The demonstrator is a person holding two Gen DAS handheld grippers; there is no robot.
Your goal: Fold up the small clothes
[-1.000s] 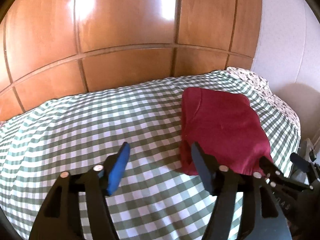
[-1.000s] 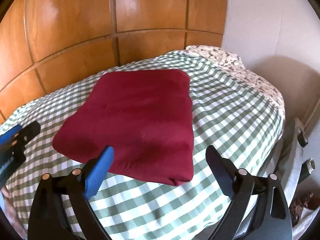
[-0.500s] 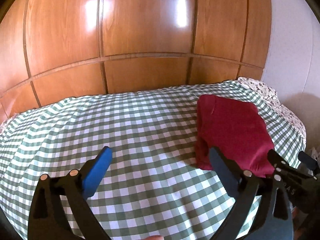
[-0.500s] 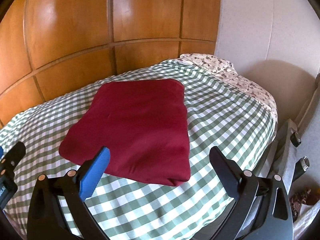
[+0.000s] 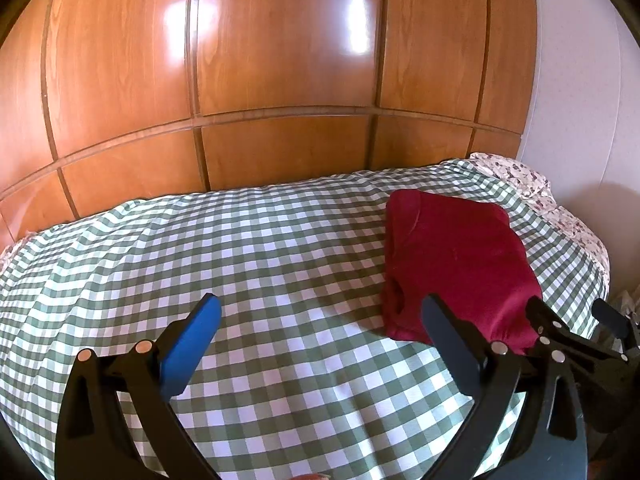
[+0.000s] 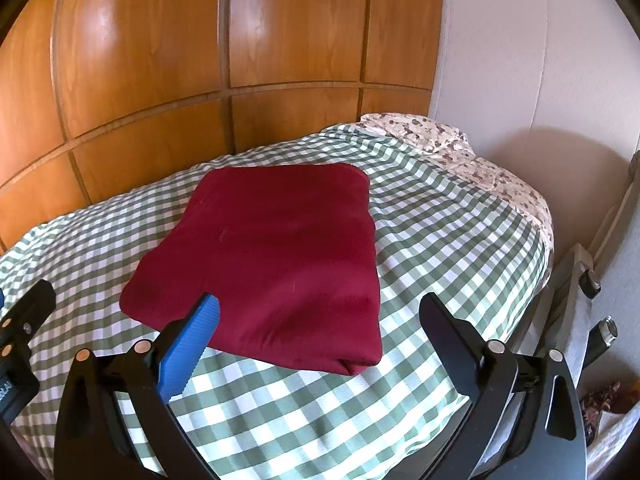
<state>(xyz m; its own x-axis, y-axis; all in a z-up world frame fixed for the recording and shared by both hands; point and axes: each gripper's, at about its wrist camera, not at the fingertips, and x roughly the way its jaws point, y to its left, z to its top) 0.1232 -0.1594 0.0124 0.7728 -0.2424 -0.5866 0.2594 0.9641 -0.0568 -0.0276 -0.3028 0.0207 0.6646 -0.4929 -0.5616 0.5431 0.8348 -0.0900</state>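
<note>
Right gripper above soft folded garment

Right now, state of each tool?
Left tool: open, jaws just opened wider, holding nothing.
Right tool: open, holding nothing; folded red garment lies free.

hidden: garment near corner behind right tool; bed cut off below

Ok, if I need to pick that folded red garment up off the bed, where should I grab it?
Probably at the near right corner of the folded red garment, coming from the bed's near edge with the right gripper. The fold bulges thickest there, and the open jaws already face it. The left gripper could steady the near left corner.
</note>
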